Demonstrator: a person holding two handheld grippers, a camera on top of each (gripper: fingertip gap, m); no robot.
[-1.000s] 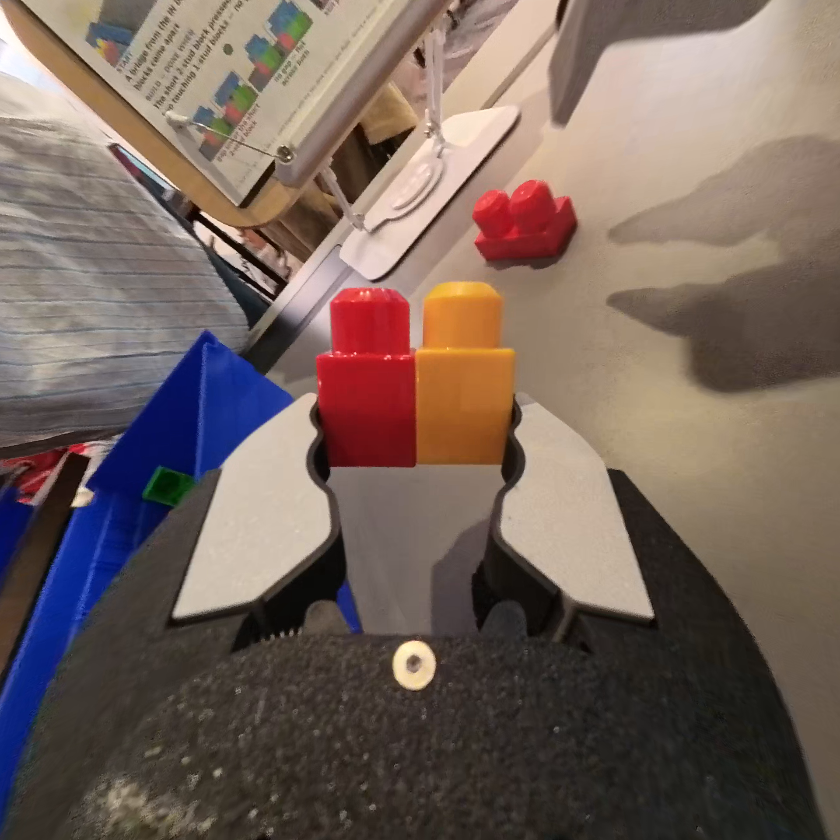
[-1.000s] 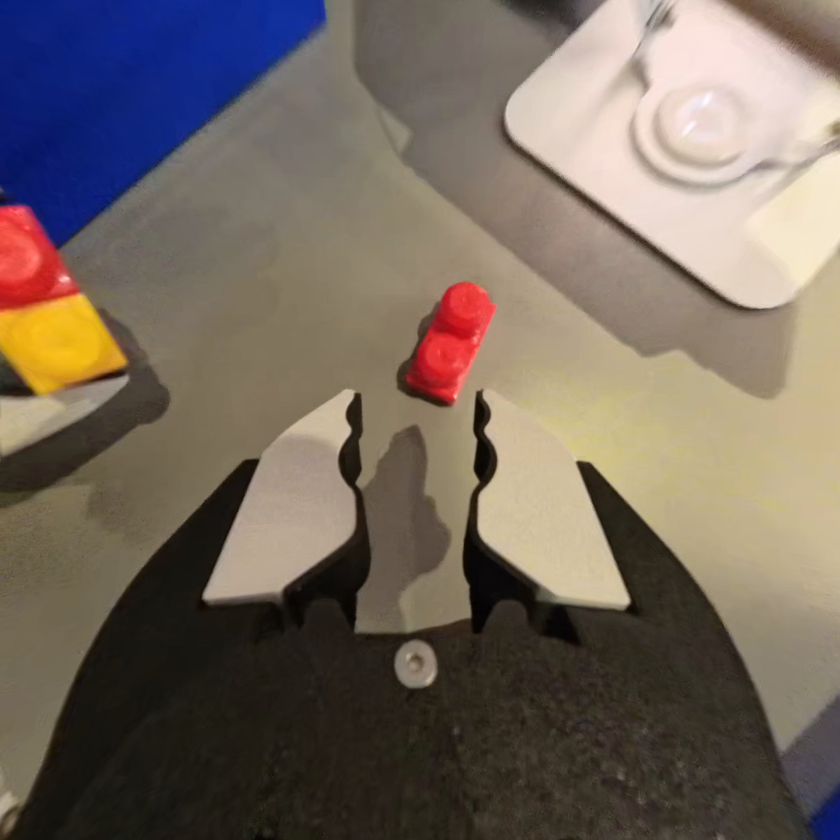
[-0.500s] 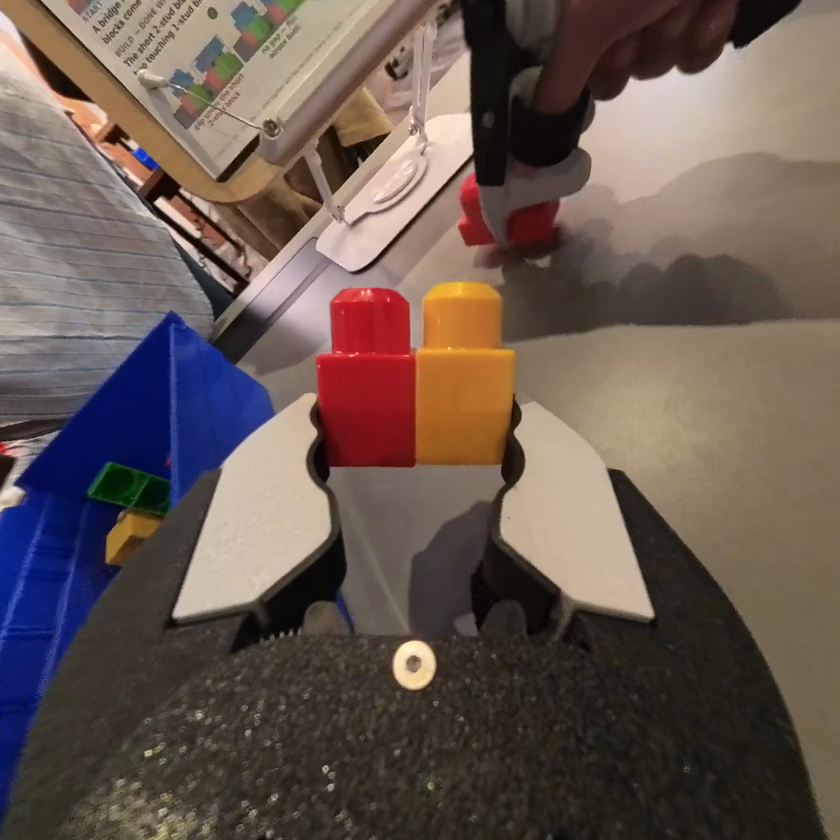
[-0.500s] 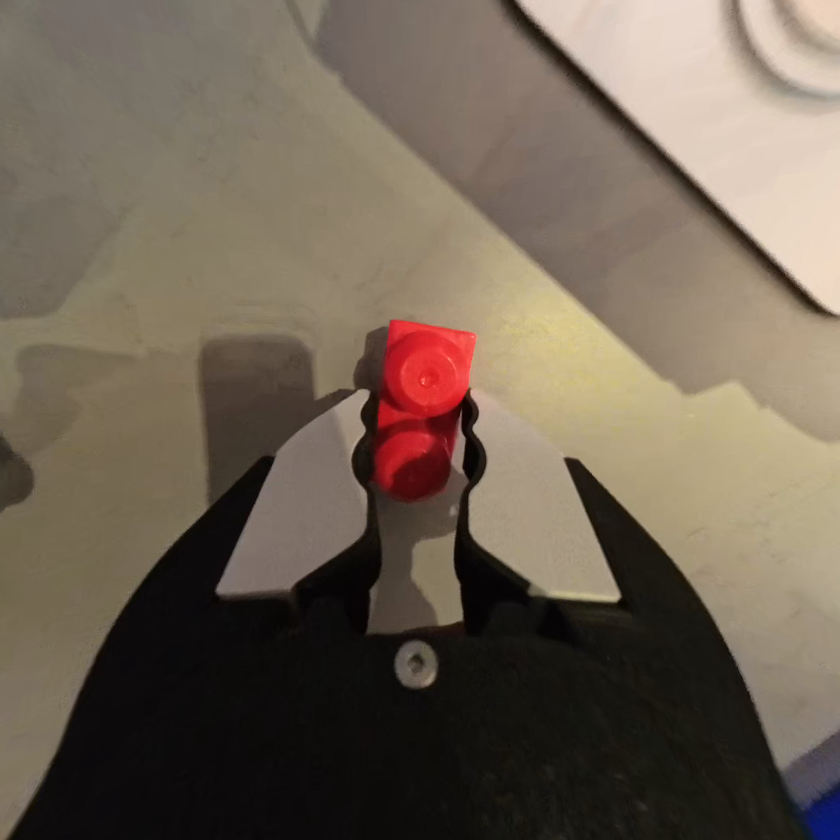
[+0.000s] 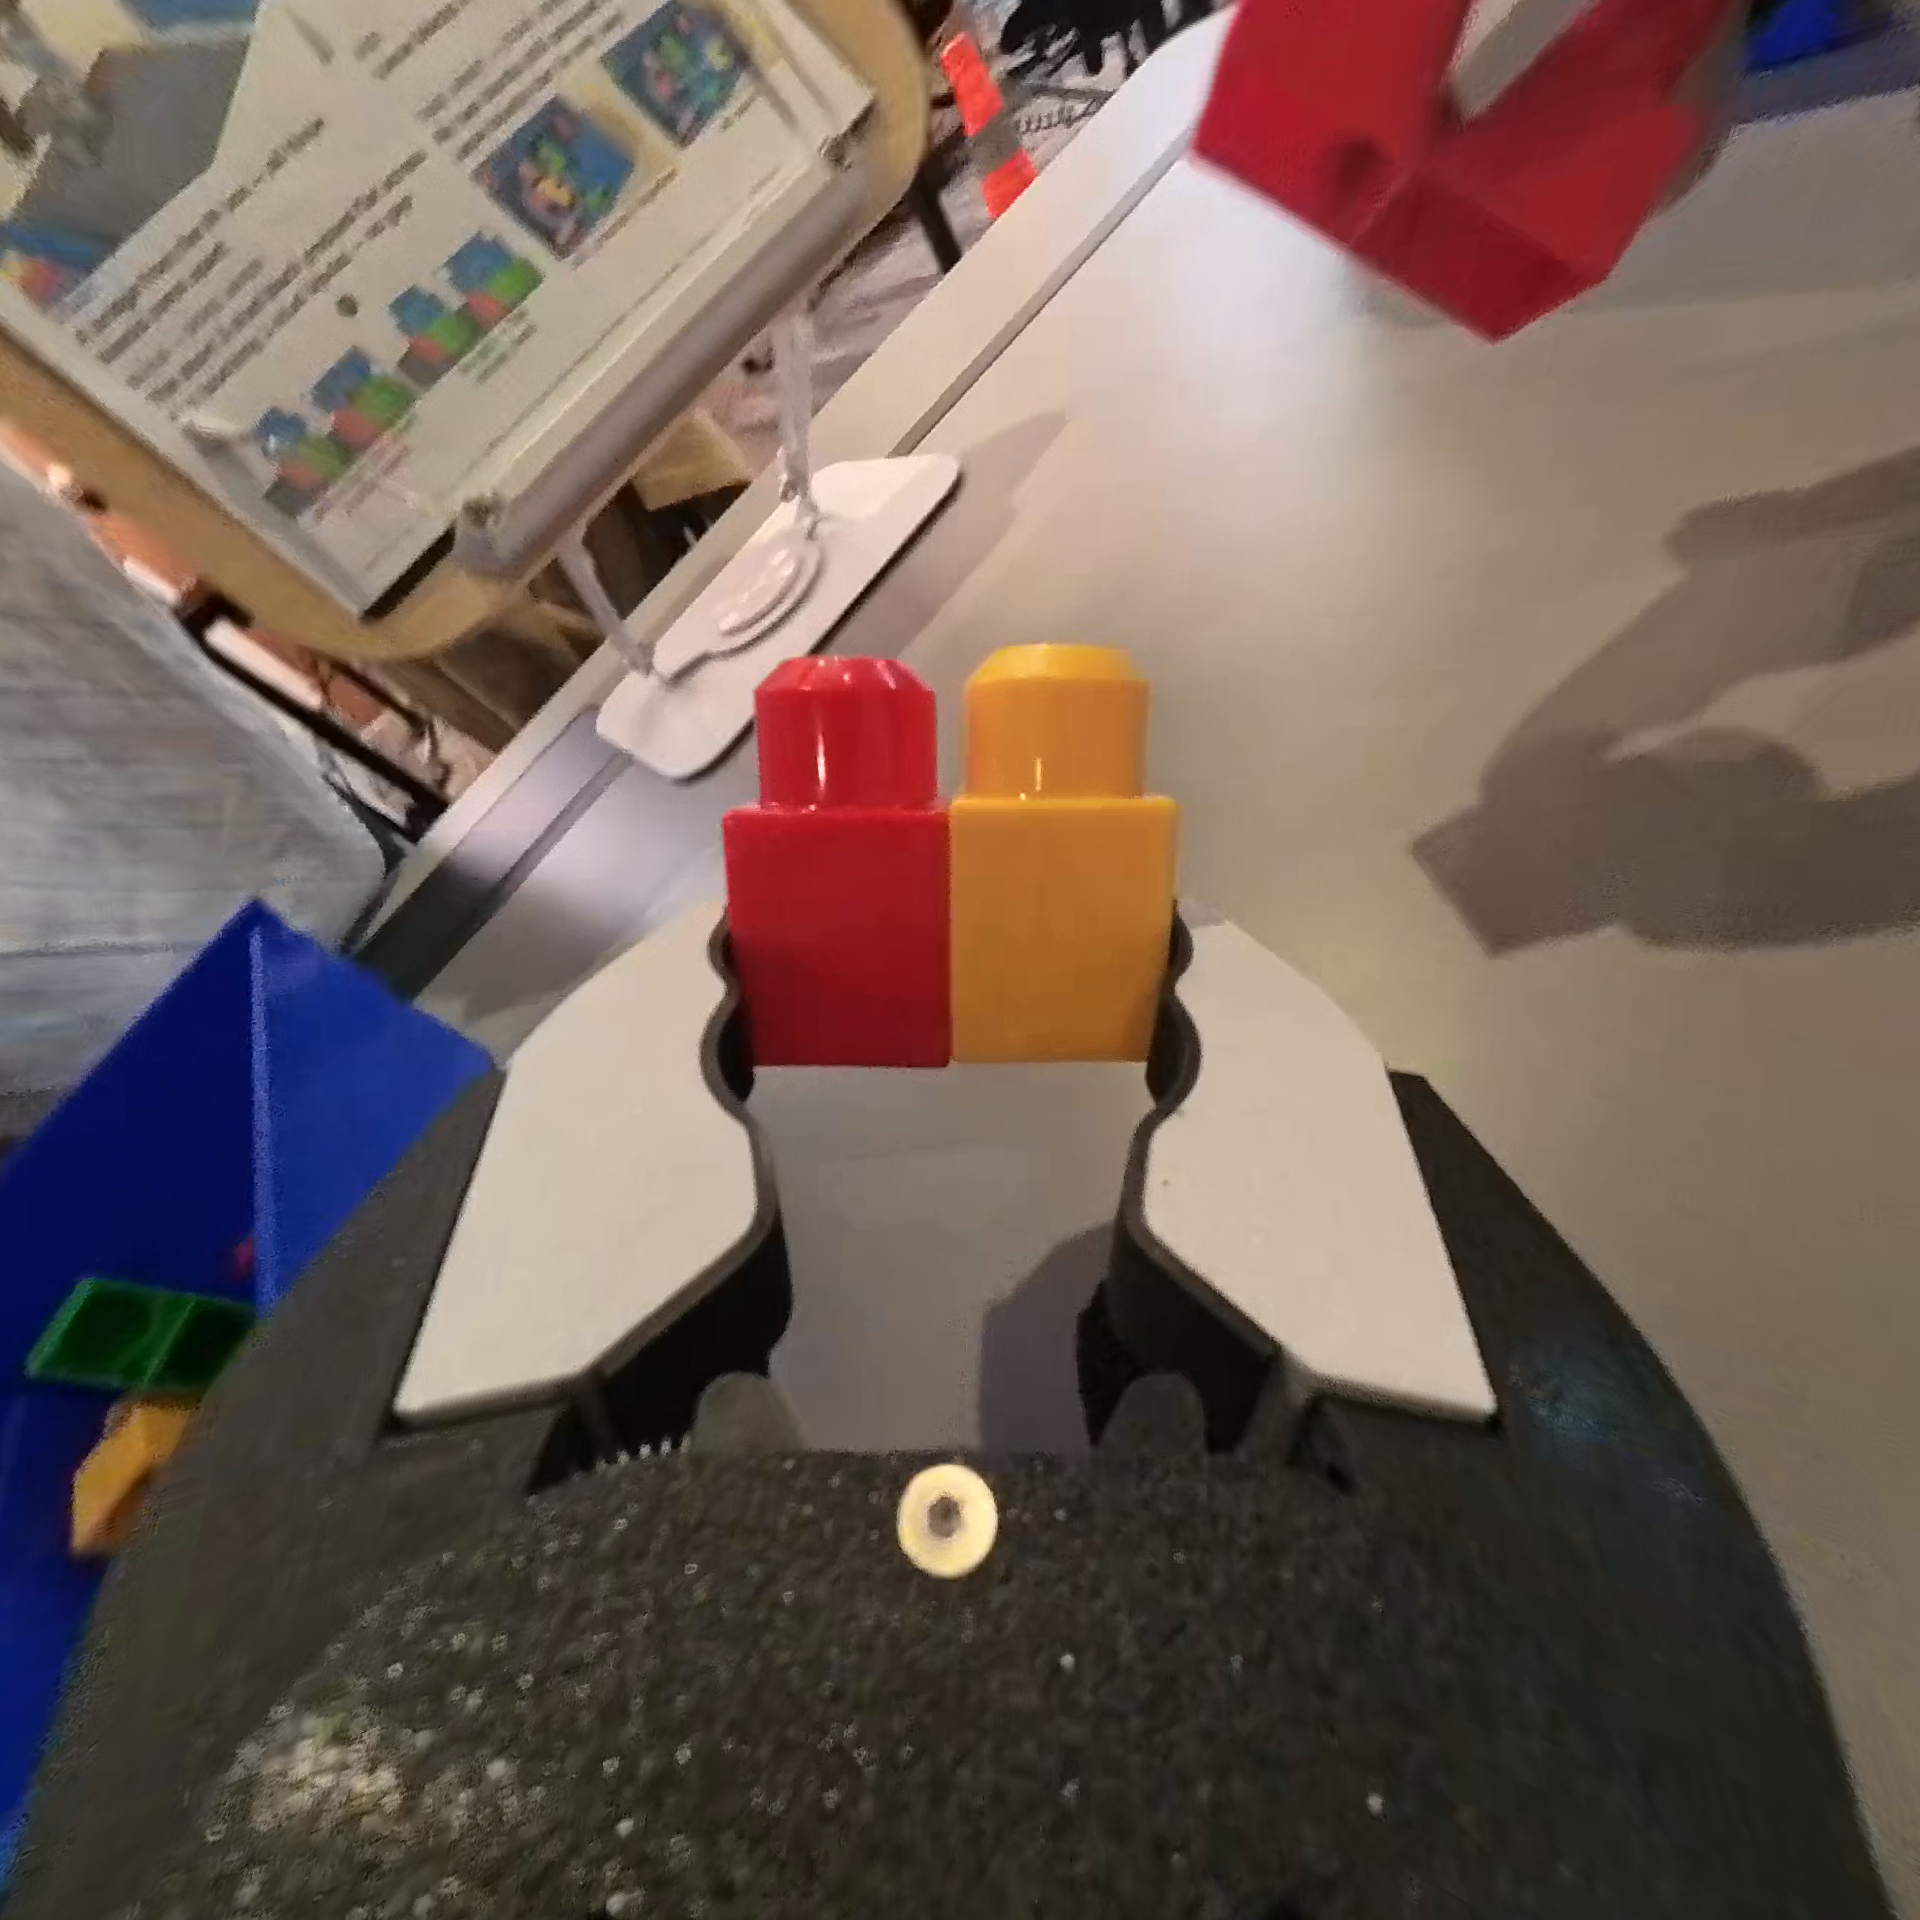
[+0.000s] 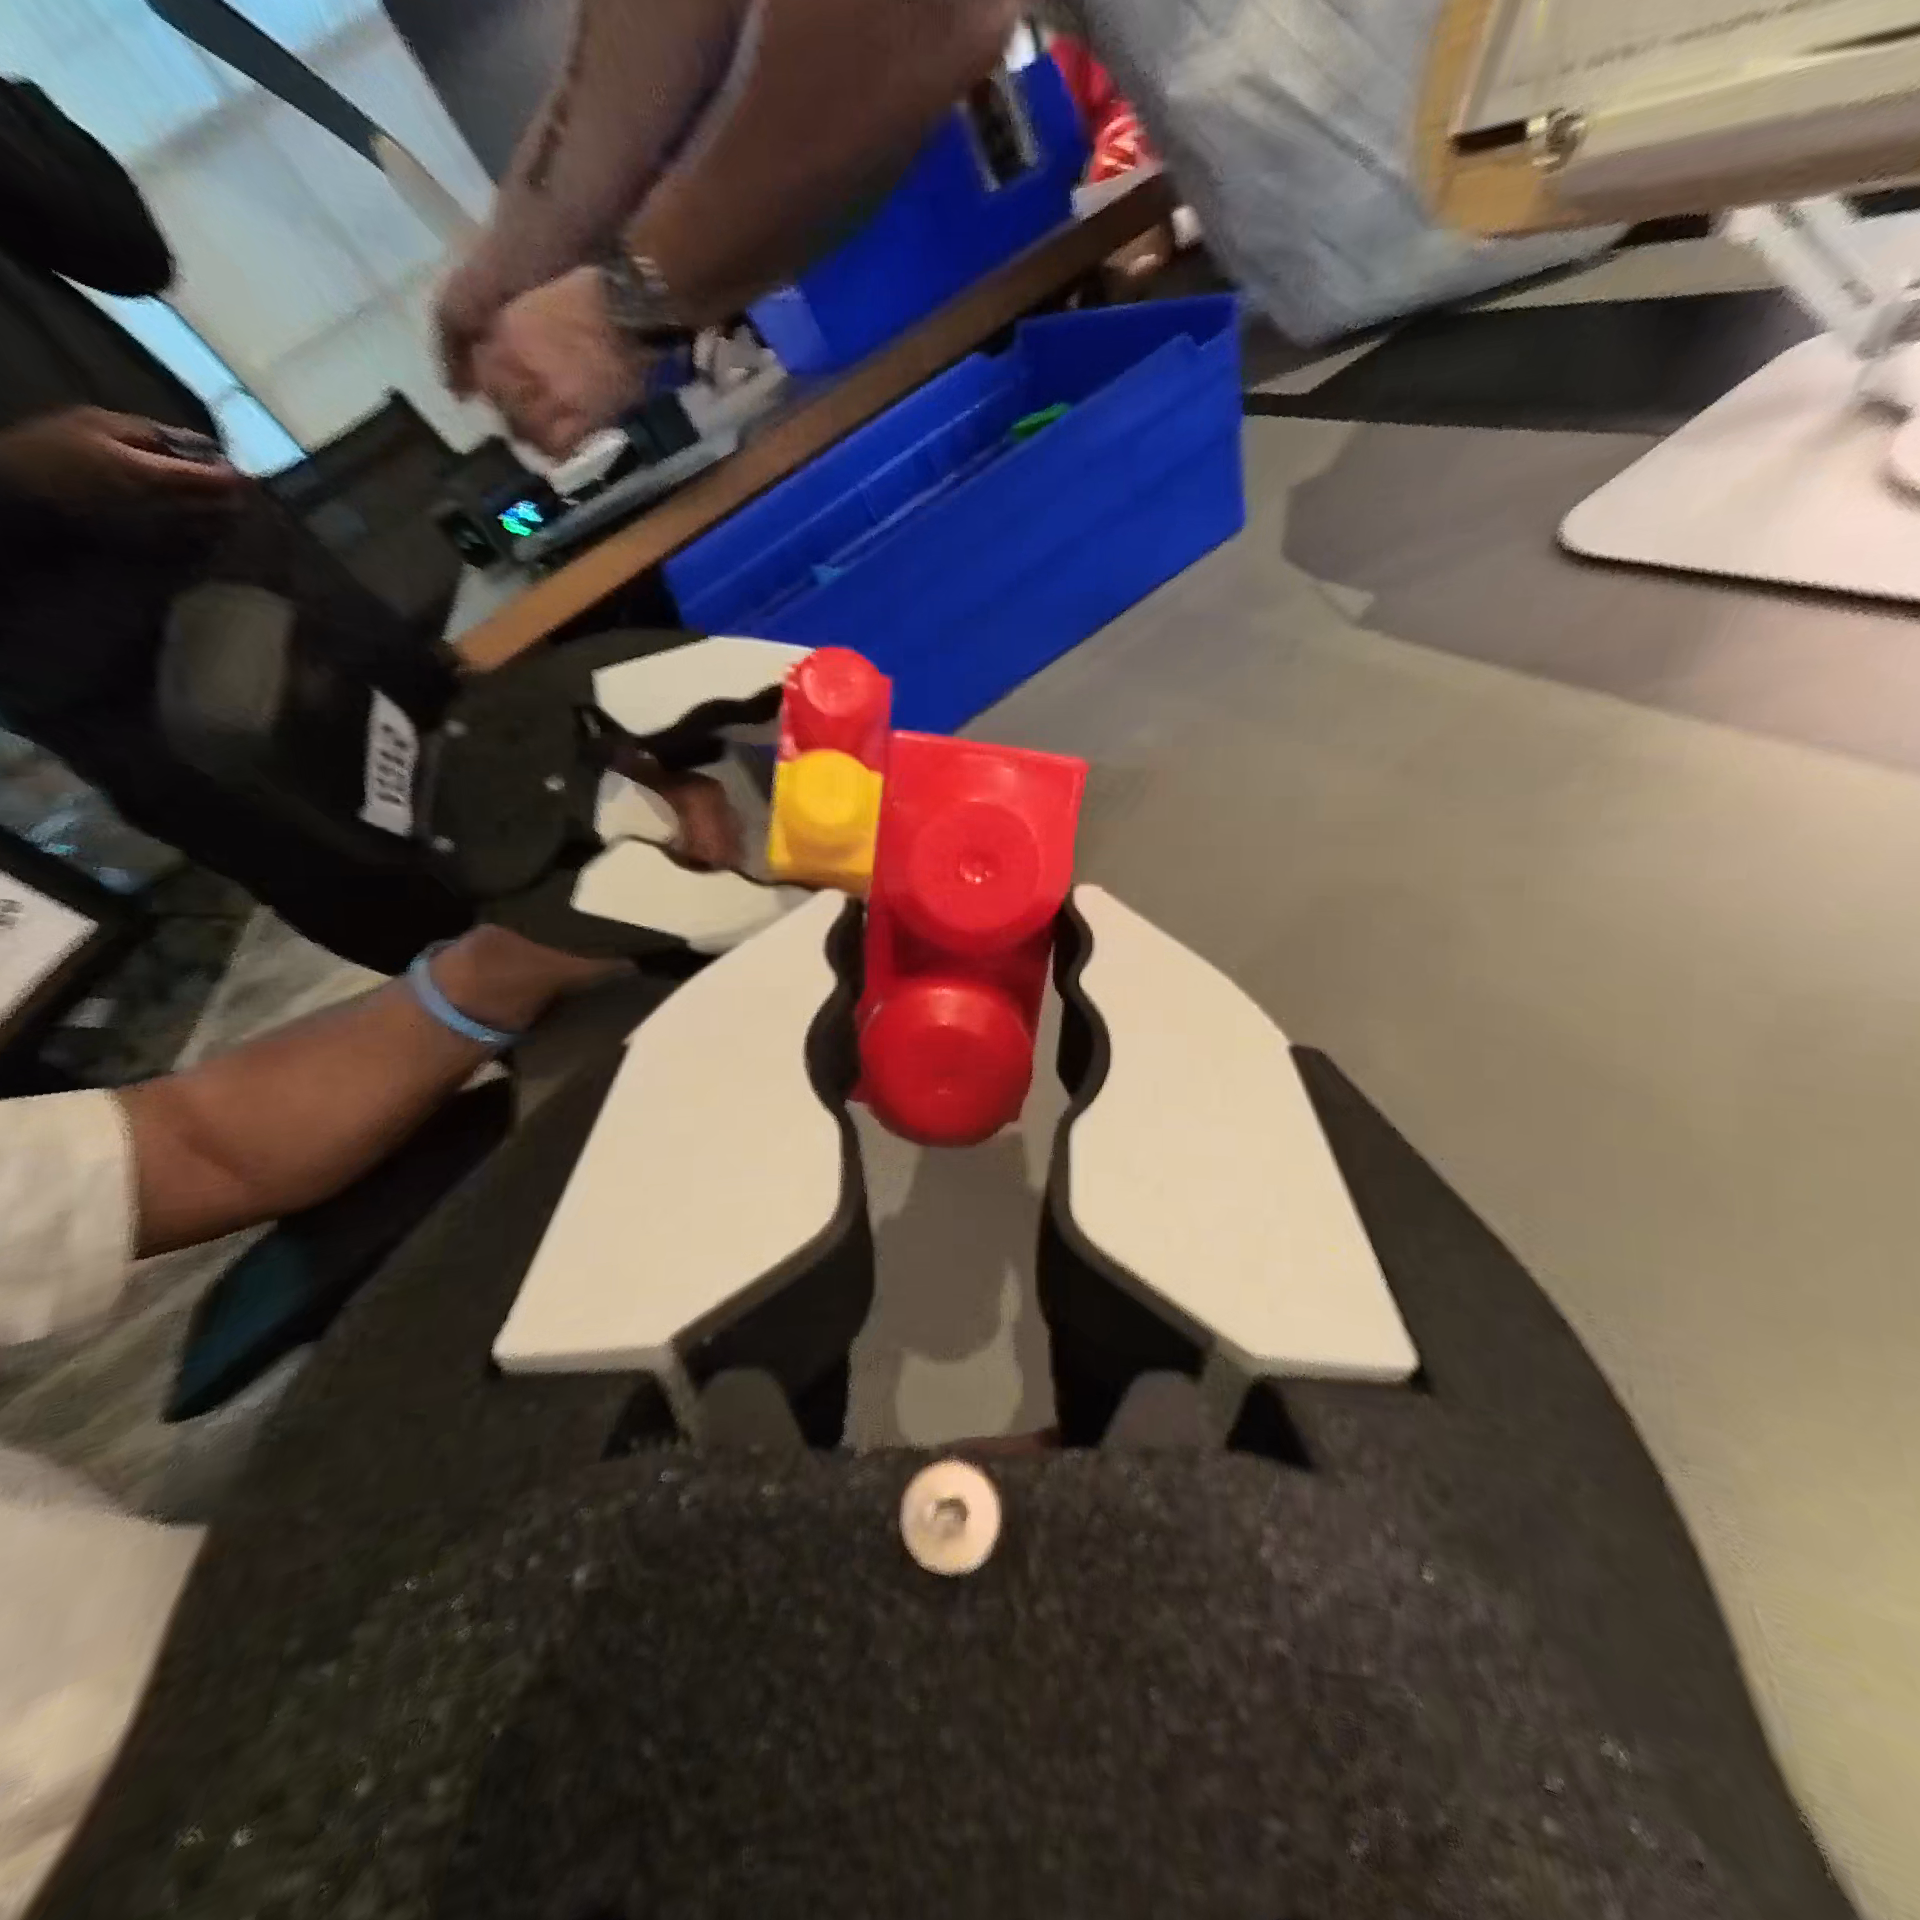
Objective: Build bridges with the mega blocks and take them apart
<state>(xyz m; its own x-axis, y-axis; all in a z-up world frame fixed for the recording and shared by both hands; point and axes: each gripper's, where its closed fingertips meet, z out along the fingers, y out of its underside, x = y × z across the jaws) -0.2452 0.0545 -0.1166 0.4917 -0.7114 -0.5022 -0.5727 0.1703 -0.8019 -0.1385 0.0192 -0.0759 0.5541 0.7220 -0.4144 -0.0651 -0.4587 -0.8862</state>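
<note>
Across the whole lower field of both wrist views spreads the grey counter [image 5: 1558,1143], bare apart from shadows and a few things along its far edge. Beside that edge sits a blue bin [image 6: 1039,520], with a green block [image 5: 114,1345] and an orange block [image 5: 120,1465] lying inside it in the left wrist view. Near the bin stands a display holder with a white base plate [image 5: 831,561] resting on the counter and an instruction sheet [image 5: 416,260] propped above it.

Smaller still are the two tools. The left claw [image 5: 951,997] is clenched on a pair of one-stud blocks pressed side by side, a red single block [image 5: 836,914] on its left and a yellow single block [image 5: 1060,914] on its right, both with studs pointing away from the camera and held clear of the counter. The right claw [image 6: 951,997] is clenched on a red two-stud block [image 6: 961,914], gripped by its long sides with the studs facing the camera.

From the right wrist view, the red two-stud block sits just beside the held pair, and whether they touch cannot be told. From the left wrist view, that block appears blurred at the upper right, hollow underside showing, apart from the pair's studs. A person's forearm with a blue wristband [image 6: 457,1013] reaches to the left tool.
</note>
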